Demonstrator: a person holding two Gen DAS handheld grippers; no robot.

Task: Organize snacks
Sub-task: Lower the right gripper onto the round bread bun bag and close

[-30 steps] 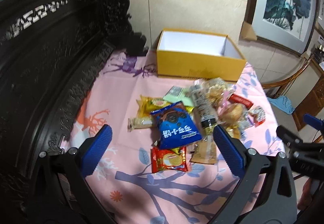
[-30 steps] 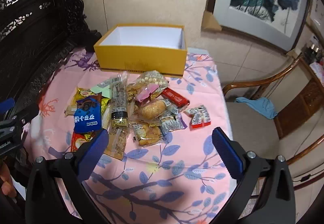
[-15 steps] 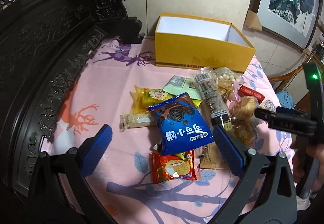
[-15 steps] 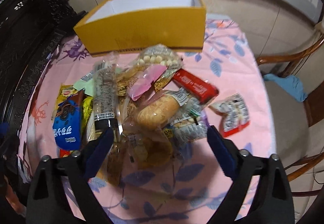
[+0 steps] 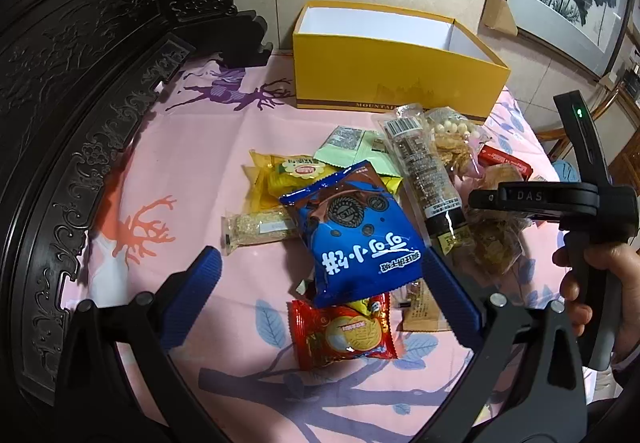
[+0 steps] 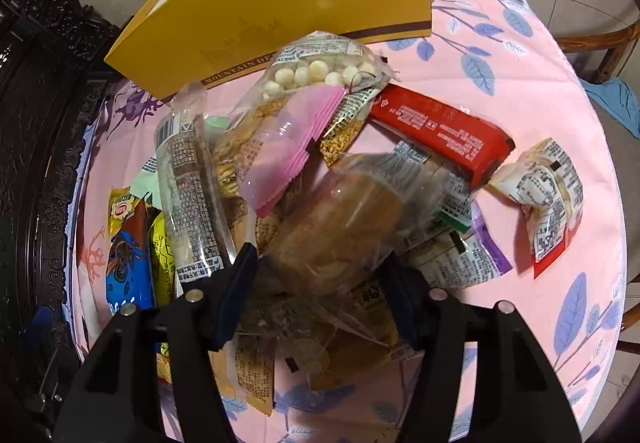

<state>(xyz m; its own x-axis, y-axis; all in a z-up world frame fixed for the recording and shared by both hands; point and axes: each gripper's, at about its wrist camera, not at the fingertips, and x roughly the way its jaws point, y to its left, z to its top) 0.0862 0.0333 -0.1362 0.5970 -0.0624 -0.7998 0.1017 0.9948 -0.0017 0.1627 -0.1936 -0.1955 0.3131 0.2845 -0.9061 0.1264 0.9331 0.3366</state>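
1. My right gripper [image 6: 320, 283] has just been closing its jaws, which now stand half-narrowed around the wrapped bread roll [image 6: 340, 227]. The roll sits between them on top of the snack pile; I cannot tell whether the pads press the wrapper yet.

2. Risk: the roll's clear wrapper is slack and crinkled. If the jaws catch only film, I judge the roll may slip out on lifting, or the soft bread may be crushed if they squeeze too far.

3. Risk: loose packets lie under and against the roll, including the purple-edged packet [image 6: 460, 259] and the pink wafer pack [image 6: 288, 147]. A low grip could snag one and drag it along.

4. My left gripper [image 5: 320, 291] hangs with jaws wide and holding nothing, above the blue cookie bag [image 5: 356, 235], which overlaps the red biscuit packet [image 5: 344, 331].

5. The tall clear tube pack [image 6: 188, 195] lies just beside the roll on its left and could be knocked.

6. The yellow box [image 5: 392, 75] stands empty at the far edge of the tabletop [image 5: 192, 163]; its near wall must be cleared on the way in.

7. The red bar [image 6: 440, 131] and a white-and-red packet [image 6: 544, 199] lie toward the right edge, clear of the grip.

8. The carved dark furniture [image 5: 80, 83] crowds the left edge, limiting the left hand's room.
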